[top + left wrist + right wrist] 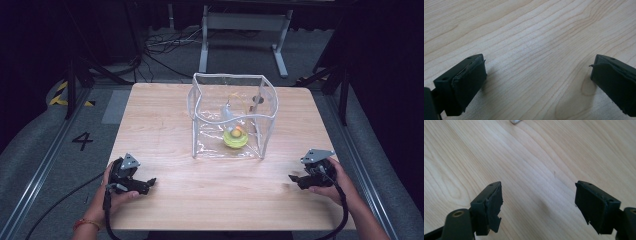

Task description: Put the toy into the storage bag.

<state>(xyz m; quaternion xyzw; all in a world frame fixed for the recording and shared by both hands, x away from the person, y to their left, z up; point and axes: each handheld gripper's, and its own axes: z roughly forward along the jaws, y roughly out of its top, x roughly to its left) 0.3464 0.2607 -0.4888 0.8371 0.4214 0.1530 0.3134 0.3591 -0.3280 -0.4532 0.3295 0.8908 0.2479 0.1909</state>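
Two claws rest low over the pale wooden table (165, 130), one at each near corner, and neither holds anything. Nearest to them, though well apart from both, stands a clear soft plastic box with white edging (231, 116), open at the top, around the middle of the table. Inside it, on its floor towards the near wall, lies a small round yellow-green toy with an orange top (235, 136); what kind of toy it is I cannot tell at this size. The left claw (148, 183), held in the person's left hand (116, 192), points inward with its jaws wide apart over bare wood. The right claw (295, 178), in the right hand (336, 182), also points inward, its jaws spread apart with nothing between them. Behind the table stands a grey metal frame (245, 30).
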